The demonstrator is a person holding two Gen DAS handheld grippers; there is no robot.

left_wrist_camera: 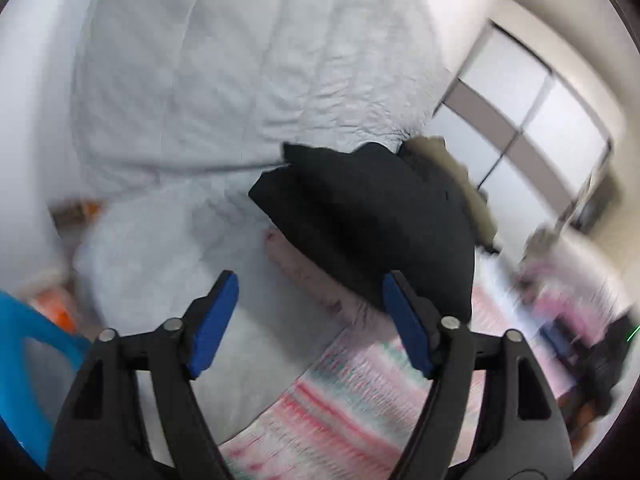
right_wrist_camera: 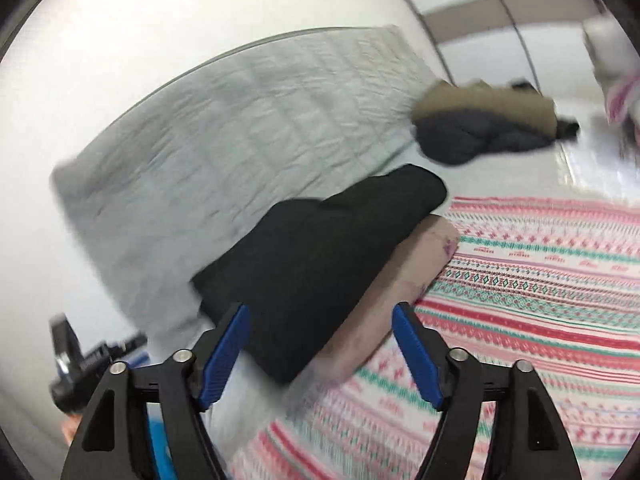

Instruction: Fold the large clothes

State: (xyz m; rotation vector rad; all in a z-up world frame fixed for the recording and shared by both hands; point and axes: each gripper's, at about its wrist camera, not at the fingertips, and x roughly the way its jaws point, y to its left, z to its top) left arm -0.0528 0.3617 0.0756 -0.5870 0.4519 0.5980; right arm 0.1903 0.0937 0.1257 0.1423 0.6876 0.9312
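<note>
A folded black garment point(left_wrist_camera: 372, 220) lies on top of a folded pinkish-beige garment point(left_wrist_camera: 308, 276), at the edge of a pale grey quilted cover point(left_wrist_camera: 224, 80). The same stack shows in the right wrist view, black garment point(right_wrist_camera: 320, 256) over the pinkish one point(right_wrist_camera: 400, 292). My left gripper point(left_wrist_camera: 310, 312) is open and empty, just short of the stack. My right gripper point(right_wrist_camera: 322, 340) is open and empty, its fingers on either side of the stack's near end, not touching. A dark jacket with a tan fur hood point(right_wrist_camera: 484, 124) lies further back; it also shows in the left wrist view point(left_wrist_camera: 452, 184).
A pink, red and green patterned blanket point(right_wrist_camera: 540, 280) covers the surface to the right. A blue object point(left_wrist_camera: 24, 360) and something orange point(left_wrist_camera: 56, 308) sit at the lower left. A wardrobe with panelled doors point(left_wrist_camera: 532, 112) stands behind. A black device point(right_wrist_camera: 76, 364) is at the left.
</note>
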